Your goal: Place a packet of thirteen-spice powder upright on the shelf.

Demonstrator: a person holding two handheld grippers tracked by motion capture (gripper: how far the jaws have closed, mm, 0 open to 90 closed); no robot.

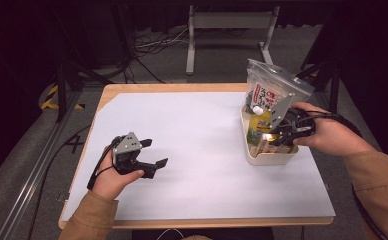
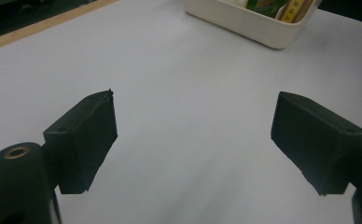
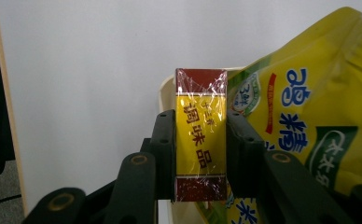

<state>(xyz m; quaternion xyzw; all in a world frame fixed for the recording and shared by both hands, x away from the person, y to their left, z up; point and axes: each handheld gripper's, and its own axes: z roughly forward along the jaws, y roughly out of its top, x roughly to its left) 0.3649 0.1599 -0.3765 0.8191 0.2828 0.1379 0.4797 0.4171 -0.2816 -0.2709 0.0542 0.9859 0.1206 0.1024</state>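
Observation:
A small yellow and dark-red seasoning box (image 3: 201,135), wrapped in clear film, stands on end in a cream tub (image 1: 271,157) at the table's right. My right gripper (image 3: 201,151) is shut on it, one pad on each long side. In the high view that gripper (image 1: 281,136) reaches into the tub from the right. A yellow pouch (image 3: 305,126) with blue lettering leans beside the box. My left gripper (image 1: 153,153) rests open on the white sheet at the left, and nothing lies between its jaws in the left gripper view (image 2: 193,135).
A clear zip bag (image 1: 272,92) with a printed packet stands at the tub's far end. The white sheet (image 1: 192,145) covers most of the wooden table. The tub (image 2: 249,21) lies ahead of my left gripper. A grey frame stands on the floor behind.

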